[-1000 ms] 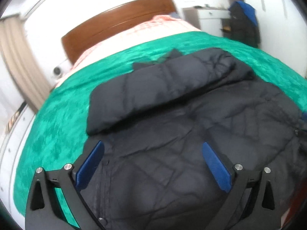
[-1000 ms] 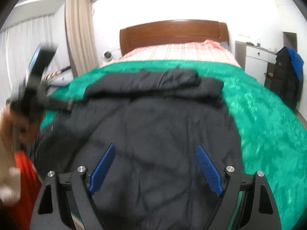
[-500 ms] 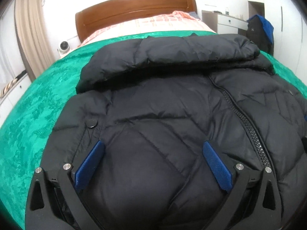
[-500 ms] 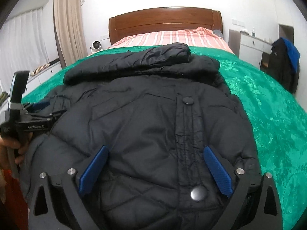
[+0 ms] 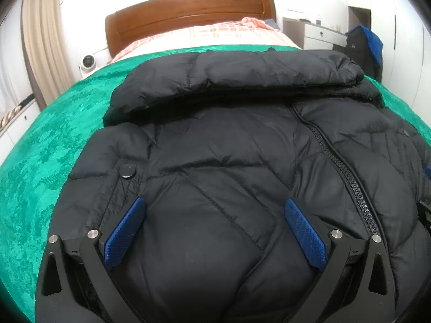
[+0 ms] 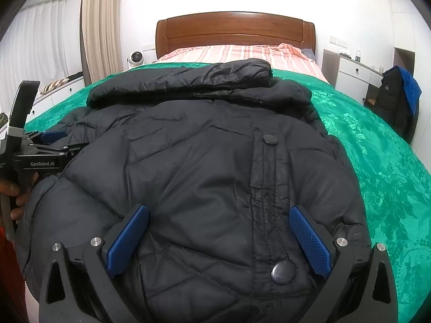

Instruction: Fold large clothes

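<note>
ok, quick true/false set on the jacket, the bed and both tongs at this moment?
1. A black puffer jacket lies on a green bedspread. True.
2. The right tongs are clamped on a snap button. False: the jaws are opening, and the blue pads stand to either side of the jacket's bulge.
3. The left tongs are open over the jacket. True.
4. The jacket's zipper shows in the left wrist view. True.
5. The headboard is white metal. False: it is brown wood.
6. The bedspread covers the whole bed. False: pink striped bedding shows near the headboard.
</note>
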A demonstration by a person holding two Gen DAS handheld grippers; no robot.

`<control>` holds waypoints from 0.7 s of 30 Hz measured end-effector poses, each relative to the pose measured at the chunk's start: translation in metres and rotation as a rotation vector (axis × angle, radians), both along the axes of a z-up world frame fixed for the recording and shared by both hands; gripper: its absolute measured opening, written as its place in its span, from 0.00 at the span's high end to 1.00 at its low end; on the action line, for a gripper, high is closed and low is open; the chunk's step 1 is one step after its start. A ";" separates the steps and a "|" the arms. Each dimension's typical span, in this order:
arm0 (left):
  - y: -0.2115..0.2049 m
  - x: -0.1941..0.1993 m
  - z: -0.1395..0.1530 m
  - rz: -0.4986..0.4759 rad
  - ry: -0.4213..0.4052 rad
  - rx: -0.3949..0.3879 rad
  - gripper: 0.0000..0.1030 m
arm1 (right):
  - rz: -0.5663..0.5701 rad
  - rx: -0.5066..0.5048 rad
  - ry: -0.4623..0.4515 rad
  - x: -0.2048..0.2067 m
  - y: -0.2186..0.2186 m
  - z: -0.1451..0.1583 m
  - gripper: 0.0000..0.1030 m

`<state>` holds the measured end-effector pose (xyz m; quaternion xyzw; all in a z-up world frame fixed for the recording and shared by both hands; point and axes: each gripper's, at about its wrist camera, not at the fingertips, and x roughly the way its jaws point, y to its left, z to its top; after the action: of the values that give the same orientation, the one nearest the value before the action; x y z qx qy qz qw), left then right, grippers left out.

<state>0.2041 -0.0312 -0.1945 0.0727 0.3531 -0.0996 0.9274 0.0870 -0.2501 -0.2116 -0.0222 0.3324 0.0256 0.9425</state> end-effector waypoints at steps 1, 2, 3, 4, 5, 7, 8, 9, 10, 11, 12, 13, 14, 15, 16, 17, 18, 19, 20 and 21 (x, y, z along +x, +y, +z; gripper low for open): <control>0.000 0.000 0.000 0.000 0.000 0.000 0.00 | 0.000 -0.002 0.000 0.000 0.000 0.000 0.00; 0.000 0.000 0.000 0.000 0.000 0.001 0.00 | 0.000 -0.004 0.000 0.000 0.001 0.000 0.00; 0.000 0.000 0.000 0.000 0.000 0.001 0.00 | 0.000 -0.006 0.000 0.000 0.001 0.000 0.00; 0.000 0.000 0.000 0.000 0.000 0.001 0.00 | 0.001 -0.008 0.000 0.000 0.001 0.000 0.00; 0.000 0.000 0.000 0.000 0.000 0.002 0.00 | 0.001 -0.009 0.000 0.000 0.001 0.000 0.00; 0.001 0.000 0.000 0.000 0.000 0.004 0.00 | 0.000 -0.012 0.000 0.000 0.002 -0.001 0.00; 0.001 0.000 0.000 0.001 0.000 0.005 0.00 | 0.000 -0.013 0.000 0.000 0.002 0.000 0.00; 0.002 0.000 0.000 0.001 0.000 0.007 0.00 | 0.000 -0.014 0.000 0.000 0.002 -0.001 0.00; 0.001 -0.001 0.000 0.002 0.000 0.008 0.00 | 0.000 -0.015 0.000 0.000 0.002 0.000 0.00; 0.001 -0.001 0.000 0.003 0.001 0.010 0.00 | 0.000 -0.016 0.000 -0.001 0.002 -0.001 0.00; 0.001 -0.001 0.000 0.004 0.001 0.012 0.00 | -0.001 -0.018 0.000 0.000 0.002 -0.001 0.00; 0.000 -0.002 0.001 0.004 0.002 0.013 0.00 | -0.001 -0.017 0.000 0.000 0.002 -0.001 0.00; 0.000 -0.002 0.001 0.004 0.003 0.014 0.00 | -0.001 -0.018 -0.001 -0.001 0.003 -0.001 0.00; 0.000 -0.001 0.001 0.004 0.005 0.015 0.00 | -0.001 -0.019 -0.001 -0.001 0.003 -0.001 0.00; 0.000 -0.001 0.001 0.004 0.006 0.015 0.00 | -0.001 -0.021 -0.001 -0.001 0.003 -0.001 0.00; 0.000 -0.001 0.002 0.004 0.008 0.015 0.00 | -0.002 -0.022 -0.002 -0.001 0.003 -0.001 0.00; 0.000 -0.001 0.002 0.005 0.009 0.016 0.00 | -0.002 -0.023 -0.002 0.000 0.004 -0.001 0.00; 0.000 -0.001 0.002 0.005 0.011 0.017 0.00 | -0.002 -0.024 -0.002 0.000 0.004 -0.001 0.00; 0.000 -0.001 0.002 0.006 0.013 0.019 0.00 | -0.003 -0.025 -0.002 -0.001 0.004 -0.001 0.00; 0.000 -0.001 0.002 0.008 0.015 0.023 0.00 | -0.003 -0.027 -0.002 -0.001 0.004 -0.001 0.00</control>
<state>0.2029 -0.0314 -0.1924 0.0810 0.3615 -0.0924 0.9242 0.0864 -0.2459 -0.2125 -0.0342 0.3318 0.0195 0.9425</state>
